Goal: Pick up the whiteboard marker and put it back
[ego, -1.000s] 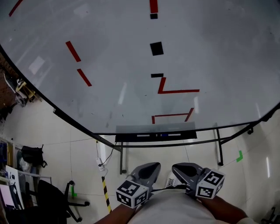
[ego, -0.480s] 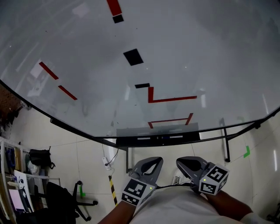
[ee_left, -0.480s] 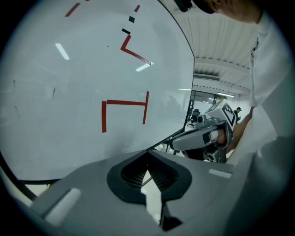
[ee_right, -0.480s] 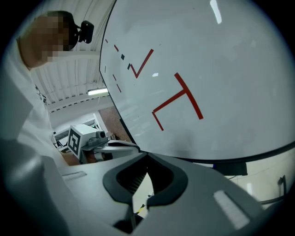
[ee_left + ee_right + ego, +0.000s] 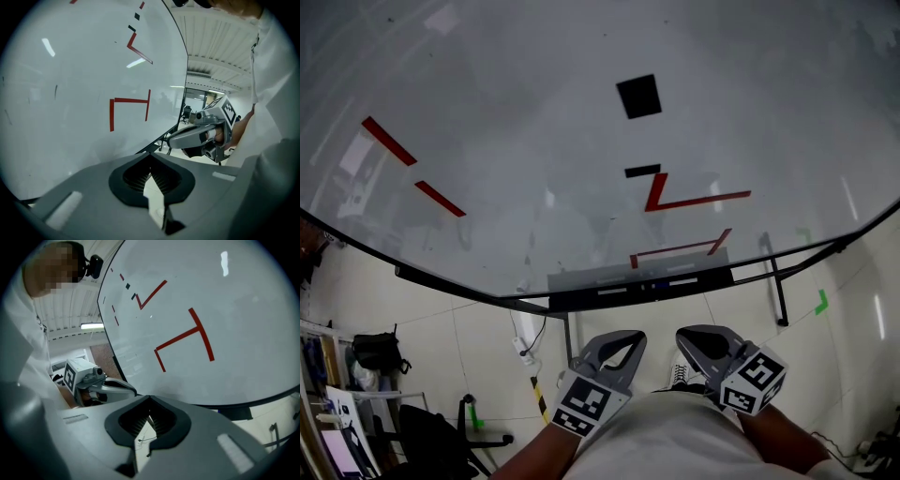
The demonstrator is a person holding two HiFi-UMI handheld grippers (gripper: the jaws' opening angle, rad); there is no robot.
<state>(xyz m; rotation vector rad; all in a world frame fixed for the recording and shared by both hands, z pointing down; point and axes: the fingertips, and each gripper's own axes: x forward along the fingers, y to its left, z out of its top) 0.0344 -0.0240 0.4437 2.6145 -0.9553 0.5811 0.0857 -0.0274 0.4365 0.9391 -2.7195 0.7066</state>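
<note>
- Whiteboard (image 5: 534,112) — smooth and glossy, mirroring the ceiling lights.
- Left gripper (image 5: 619,339) and right gripper (image 5: 698,336) — matt grey plastic shells, with ribbed black pads (image 5: 136,176).
- Floor (image 5: 441,328): pale tiles with a slight sheen.
- Frame (image 5: 450,286): dark, looks like metal.

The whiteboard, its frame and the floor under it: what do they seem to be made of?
The whiteboard looks like a glossy white coated panel, enamel or melamine I cannot tell; it mirrors the ceiling lights. The frame is probably black painted metal: thin, straight, with a dull sheen. The floor is likely pale glazed tile, judging by thin joint lines and soft reflections.
</note>
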